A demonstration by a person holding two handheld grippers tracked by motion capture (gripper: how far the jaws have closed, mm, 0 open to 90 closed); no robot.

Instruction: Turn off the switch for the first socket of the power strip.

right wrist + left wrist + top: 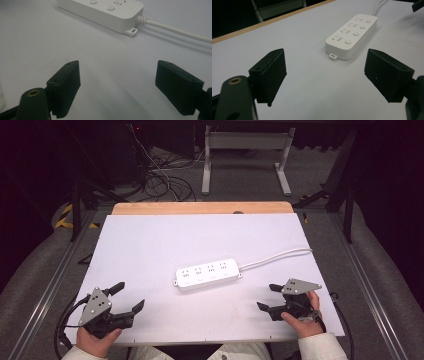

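Starting at the left of the high view, the left gripper (129,296) sits at about 8 o'clock on the white table (150,245), held in the person's left hand (95,337), its jaws spread wide with nothing between them. In the left gripper view the same jaws stand well apart over bare table, and the power strip (352,35) lies ahead toward 1 o'clock.

At the middle of the table the power strip (208,274) lies flat, its cord (277,256) running off toward 2 o'clock.

At about 4 o'clock the right gripper (266,296) rests in the right hand (302,322), jaws also wide apart and empty, well apart from the strip. Its own view shows the strip's cord end (136,21) ahead at 12 o'clock.
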